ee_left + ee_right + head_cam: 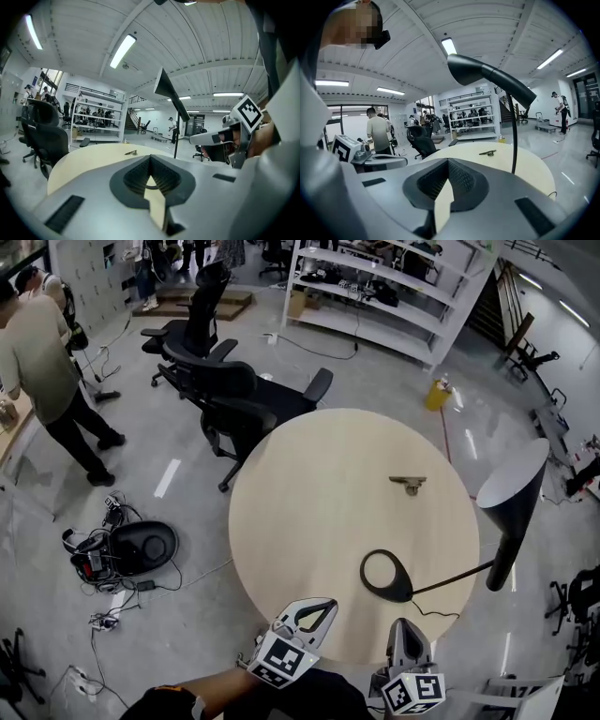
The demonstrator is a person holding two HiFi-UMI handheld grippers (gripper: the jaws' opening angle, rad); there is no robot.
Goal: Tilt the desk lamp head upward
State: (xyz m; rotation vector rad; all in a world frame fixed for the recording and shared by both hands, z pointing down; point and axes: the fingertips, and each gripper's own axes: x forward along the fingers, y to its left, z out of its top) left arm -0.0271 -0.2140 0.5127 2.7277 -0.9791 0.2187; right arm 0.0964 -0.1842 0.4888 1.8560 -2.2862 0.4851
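A black desk lamp stands on the round beige table (pixel 309 484). Its flat base (pixel 385 575) lies near the front edge, and its thin stem runs right to the cone-shaped head (pixel 514 493), which hangs beyond the table's right rim. My left gripper (pixel 326 606) and right gripper (pixel 404 626) hover at the front edge, either side of the base, both shut and empty. In the left gripper view the lamp head (pixel 171 91) rises ahead of the shut left gripper (pixel 151 157). From the right gripper (pixel 448 160) the head (pixel 487 75) looms above and ahead.
A small metal piece (pixel 408 484) lies on the table's far right part. Black office chairs (pixel 225 395) stand behind the table, with white shelving (pixel 384 296) further back. A person (pixel 42 362) stands at the left, and cables and gear (pixel 131 549) lie on the floor.
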